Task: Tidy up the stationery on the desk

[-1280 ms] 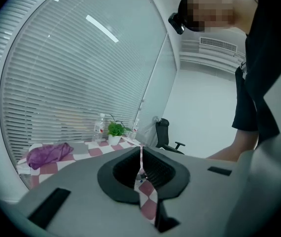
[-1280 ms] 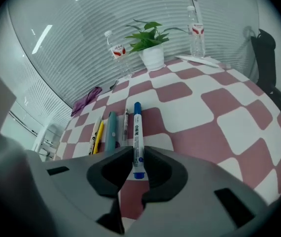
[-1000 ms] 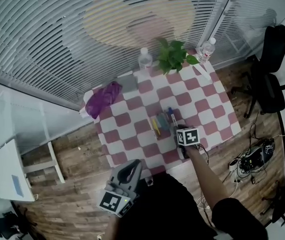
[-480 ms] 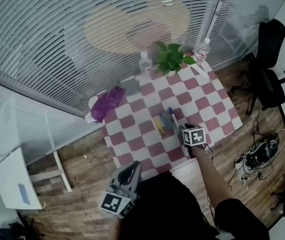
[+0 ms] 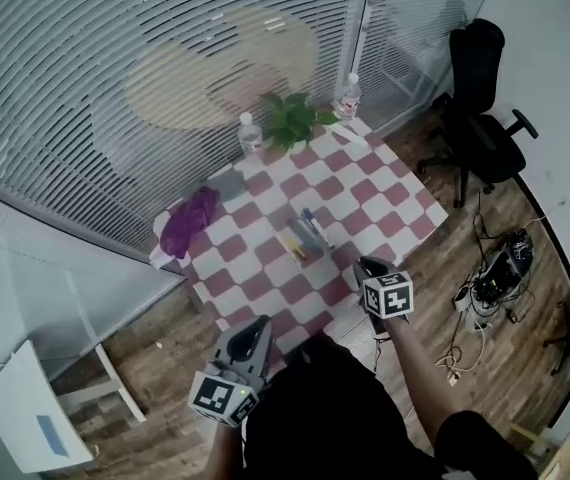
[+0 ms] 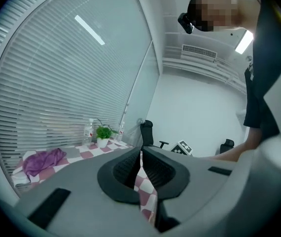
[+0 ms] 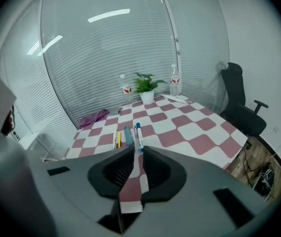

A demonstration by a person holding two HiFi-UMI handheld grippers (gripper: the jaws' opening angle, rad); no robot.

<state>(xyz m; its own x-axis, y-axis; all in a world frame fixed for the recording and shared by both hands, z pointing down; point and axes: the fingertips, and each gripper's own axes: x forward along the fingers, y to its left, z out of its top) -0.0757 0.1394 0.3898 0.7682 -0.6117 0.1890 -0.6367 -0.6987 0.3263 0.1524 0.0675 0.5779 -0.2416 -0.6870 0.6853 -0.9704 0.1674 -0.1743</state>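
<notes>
The room is lit brightly and evenly from above. A ceiling strip light [image 6: 244, 41] is seen directly in the left gripper view, and such lights are mirrored as white streaks [image 7: 108, 15] in the glass wall [image 7: 81, 68] behind the table [image 7: 199, 132]. Only faint, soft shadows are cast on the table. The slats of the blinds [image 5: 55, 88] beyond the table are bent into arcs by the wide lenses, and black corners are left in both gripper views. The pens [image 7: 130, 135] on the table are rendered fairly sharp there, but small and soft in the head view.
</notes>
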